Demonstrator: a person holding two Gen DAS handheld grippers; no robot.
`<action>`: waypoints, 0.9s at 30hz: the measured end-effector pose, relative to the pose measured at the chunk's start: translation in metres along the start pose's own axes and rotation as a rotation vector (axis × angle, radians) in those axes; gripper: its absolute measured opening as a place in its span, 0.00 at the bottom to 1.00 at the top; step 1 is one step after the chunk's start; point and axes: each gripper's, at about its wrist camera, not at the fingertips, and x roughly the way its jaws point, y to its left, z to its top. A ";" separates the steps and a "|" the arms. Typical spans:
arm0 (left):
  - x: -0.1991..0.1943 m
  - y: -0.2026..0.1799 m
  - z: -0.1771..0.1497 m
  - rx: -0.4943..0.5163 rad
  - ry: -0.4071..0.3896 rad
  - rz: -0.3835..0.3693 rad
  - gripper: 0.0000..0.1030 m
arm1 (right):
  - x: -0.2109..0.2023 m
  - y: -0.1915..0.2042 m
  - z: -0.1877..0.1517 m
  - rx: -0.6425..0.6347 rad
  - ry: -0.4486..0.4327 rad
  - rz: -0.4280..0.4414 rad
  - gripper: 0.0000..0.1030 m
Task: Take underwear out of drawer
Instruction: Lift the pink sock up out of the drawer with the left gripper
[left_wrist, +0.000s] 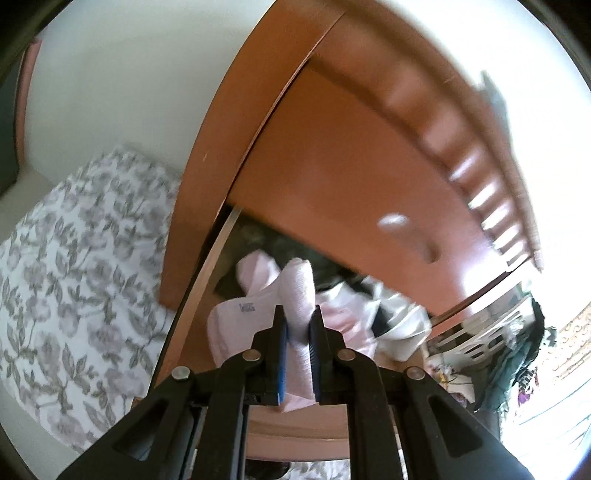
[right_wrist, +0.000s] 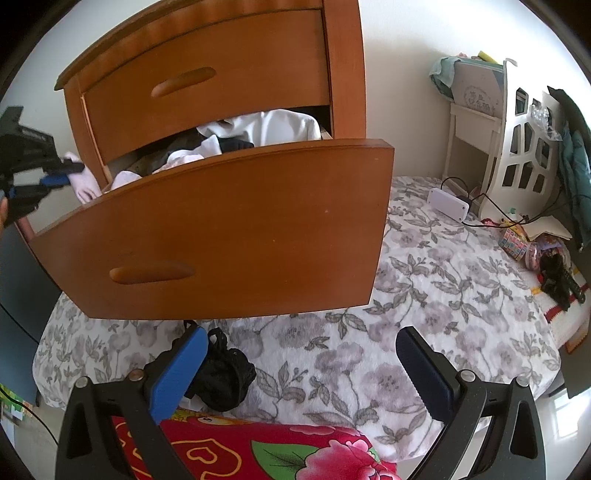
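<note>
Pink underwear coming out of the open drawer (right_wrist: 229, 229)

Left gripper (left_wrist: 298, 325) clamps the pale pink underwear (left_wrist: 300, 295); next, clear the drawer front. Right gripper (right_wrist: 303, 369) hangs wide open, empty.

Floral bedspread (right_wrist: 424, 295); black garment (right_wrist: 225, 376), white box (right_wrist: 448, 205) on it

Left gripper (left_wrist: 298, 325) tilted downward, jaws nearly closed, clamped on a pale pink garment (left_wrist: 301, 295); right gripper (right_wrist: 303, 365) angled down, jaws spread wide, nothing between them; left gripper at nine o'clock in the right wrist view
</note>
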 end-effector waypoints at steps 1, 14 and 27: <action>-0.008 -0.005 0.002 0.010 -0.021 -0.022 0.10 | 0.000 0.000 0.000 0.000 0.000 0.000 1.00; -0.116 -0.058 -0.004 0.191 -0.261 -0.166 0.10 | -0.001 0.000 0.000 -0.002 -0.003 -0.003 1.00; -0.166 -0.056 -0.054 0.265 -0.310 -0.222 0.10 | -0.004 0.005 0.000 -0.027 -0.020 -0.026 1.00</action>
